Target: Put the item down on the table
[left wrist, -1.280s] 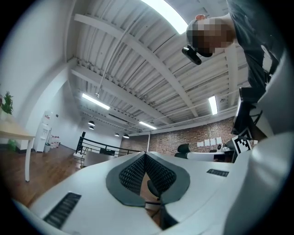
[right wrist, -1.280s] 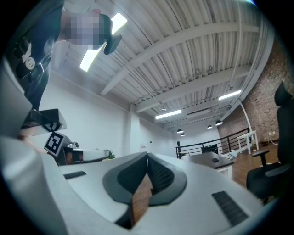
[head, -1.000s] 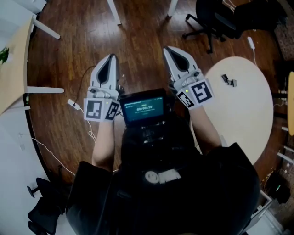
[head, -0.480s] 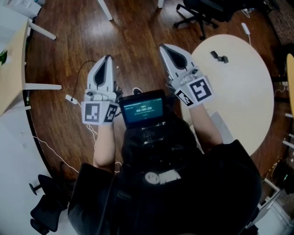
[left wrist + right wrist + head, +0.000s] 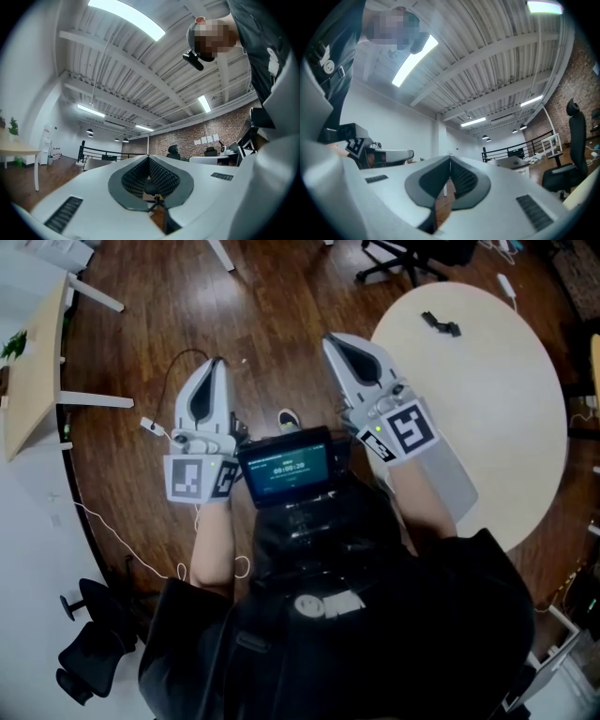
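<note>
In the head view both grippers are held out in front of the person's chest, above the wooden floor. My left gripper (image 5: 217, 363) is shut, its tips together and nothing between them; the left gripper view shows the same closed tips (image 5: 148, 157). My right gripper (image 5: 331, 339) is also shut and empty (image 5: 450, 157), and it reaches the near-left edge of the round cream table (image 5: 497, 418). A small black item (image 5: 441, 323) lies on the far part of that table, well beyond the right gripper.
A lit screen (image 5: 286, 466) is strapped to the person's chest between the grippers. An office chair base (image 5: 398, 259) stands beyond the round table. A light wooden table (image 5: 33, 371) is at the left, cables (image 5: 155, 427) trail on the floor, and a black chair (image 5: 89, 662) sits at the bottom left.
The person has stepped towards the round table, which now lies closer and more under the right gripper. Both grippers stay shut and side by side.
</note>
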Tool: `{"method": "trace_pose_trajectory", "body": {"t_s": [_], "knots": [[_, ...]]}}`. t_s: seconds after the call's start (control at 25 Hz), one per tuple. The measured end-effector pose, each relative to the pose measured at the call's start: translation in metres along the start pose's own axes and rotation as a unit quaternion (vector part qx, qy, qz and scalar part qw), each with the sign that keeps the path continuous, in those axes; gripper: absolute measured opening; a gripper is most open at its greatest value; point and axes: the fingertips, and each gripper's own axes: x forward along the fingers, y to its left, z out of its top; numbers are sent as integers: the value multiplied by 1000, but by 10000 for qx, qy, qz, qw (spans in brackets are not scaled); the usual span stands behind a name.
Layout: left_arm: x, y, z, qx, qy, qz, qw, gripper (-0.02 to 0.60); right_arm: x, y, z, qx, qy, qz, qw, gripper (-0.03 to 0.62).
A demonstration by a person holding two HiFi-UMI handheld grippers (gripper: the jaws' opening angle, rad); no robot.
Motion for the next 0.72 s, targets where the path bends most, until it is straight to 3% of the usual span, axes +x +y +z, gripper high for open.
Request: {"method": "trace_pose_trajectory", "body": {"t_s": [0.36,0.72], "knots": [[-13,18,3,-169,5,191,9997,0,12,24,-12,225,229,325,9990,3],[-21,44,10,-266,48,210,9994,0,33,14,-12,144,368,-164,9991,3]]}}
